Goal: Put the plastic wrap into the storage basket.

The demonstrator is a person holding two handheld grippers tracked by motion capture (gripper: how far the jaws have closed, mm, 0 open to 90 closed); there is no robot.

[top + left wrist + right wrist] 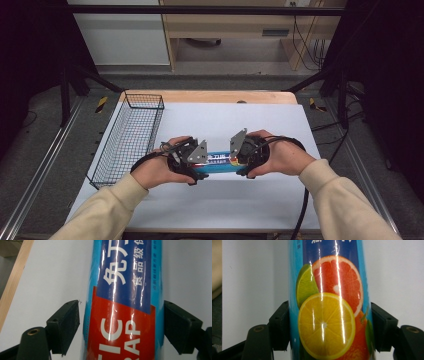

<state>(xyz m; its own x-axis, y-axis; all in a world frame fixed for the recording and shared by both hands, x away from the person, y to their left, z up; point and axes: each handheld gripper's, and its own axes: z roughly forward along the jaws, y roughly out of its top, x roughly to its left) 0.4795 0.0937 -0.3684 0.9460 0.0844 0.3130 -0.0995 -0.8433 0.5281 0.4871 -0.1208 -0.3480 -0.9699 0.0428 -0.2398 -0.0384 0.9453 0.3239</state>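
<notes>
Crosswise between both hands: wrap box (220,161), right gripper (329,326) pinching one end, left gripper (121,325) spread round the other, one pad touching.

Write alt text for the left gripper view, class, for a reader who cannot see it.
A blue plastic-wrap box with a red label runs up the frame between the left gripper's two black jaws. The right jaw touches the box; a thin gap remains at the left jaw. Beneath lies a white table with a wooden edge.
</notes>
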